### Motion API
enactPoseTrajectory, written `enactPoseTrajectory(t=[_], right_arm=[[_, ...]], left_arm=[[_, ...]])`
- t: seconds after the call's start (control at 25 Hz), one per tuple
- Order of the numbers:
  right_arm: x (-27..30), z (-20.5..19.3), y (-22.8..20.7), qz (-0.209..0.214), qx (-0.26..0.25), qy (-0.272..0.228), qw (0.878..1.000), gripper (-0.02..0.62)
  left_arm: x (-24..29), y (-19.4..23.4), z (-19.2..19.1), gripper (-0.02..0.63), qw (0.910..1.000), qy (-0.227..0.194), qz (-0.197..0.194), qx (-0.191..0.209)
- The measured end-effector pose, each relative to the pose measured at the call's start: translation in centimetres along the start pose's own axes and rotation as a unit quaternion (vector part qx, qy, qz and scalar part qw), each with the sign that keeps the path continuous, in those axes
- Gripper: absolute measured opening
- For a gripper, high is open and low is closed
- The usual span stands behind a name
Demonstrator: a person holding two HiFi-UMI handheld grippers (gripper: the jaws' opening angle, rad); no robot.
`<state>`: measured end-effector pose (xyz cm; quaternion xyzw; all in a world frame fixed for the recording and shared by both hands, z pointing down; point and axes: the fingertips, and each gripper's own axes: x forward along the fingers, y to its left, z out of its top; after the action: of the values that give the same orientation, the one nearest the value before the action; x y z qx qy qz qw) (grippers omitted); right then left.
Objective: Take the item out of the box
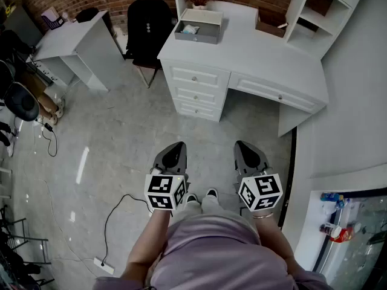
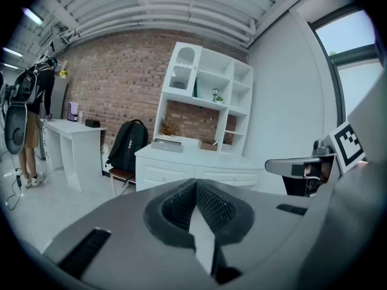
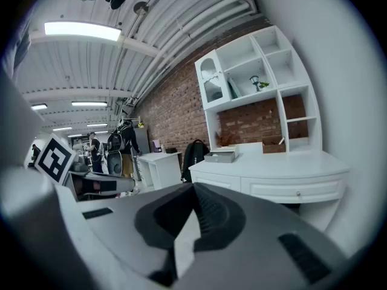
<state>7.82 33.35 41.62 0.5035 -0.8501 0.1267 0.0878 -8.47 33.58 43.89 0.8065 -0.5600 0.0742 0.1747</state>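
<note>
- Left gripper (image 2: 195, 186): fingers pressed together, nothing between them.
- Right gripper (image 3: 193, 191): fingers closed tip to tip as well, empty.
- Both grippers sit side by side at lower centre of the head view. Their tips point up-frame toward the desk (image 1: 260, 56) and are well apart from it.
- Grey box (image 1: 196, 39): upper centre of the head view, on the left end of the white desk, open at the top.
- Item (image 1: 189, 29): a pale thing lying inside the box, possibly a small packet; too small to tell.
- Black backpack (image 1: 148, 20): upper frame, just left of the desk, against the brick wall.
- White shelf unit (image 1: 320, 8): upper right, standing on the desk's far end.
</note>
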Motion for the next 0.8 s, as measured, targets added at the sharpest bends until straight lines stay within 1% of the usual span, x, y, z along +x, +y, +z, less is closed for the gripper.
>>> enactPoseTrajectory(t=[0.28, 0.6, 0.64, 0.68, 0.8], right_arm=[[-0.6, 0.1, -1.4, 0.003, 0.008, -0.01, 1.0, 0.003], [-1.1, 0.5, -3.8, 0.006, 0.017, -0.025, 1.0, 0.003], [-1.1, 0.6, -4.0, 0.007, 0.016, -0.025, 1.0, 0.003], [-1.0, 0.7, -4.2, 0.008, 0.016, -0.025, 1.0, 0.003], [-0.7, 0.8, -4.7, 0.011, 0.016, -0.026, 0.999, 0.003]], left_arm=[[0.8, -0.5, 0.4, 0.0, 0.9999, -0.009, 0.005, -0.012], [2.1, -1.4, 1.1, 0.003, 0.9997, -0.016, 0.014, -0.009], [2.2, -1.4, 1.2, 0.009, 0.9997, -0.016, 0.016, -0.01], [2.3, -1.4, 1.3, 0.039, 0.9996, -0.017, 0.019, -0.01], [2.7, -1.5, 1.6, 0.075, 0.9994, -0.019, 0.027, -0.012]])
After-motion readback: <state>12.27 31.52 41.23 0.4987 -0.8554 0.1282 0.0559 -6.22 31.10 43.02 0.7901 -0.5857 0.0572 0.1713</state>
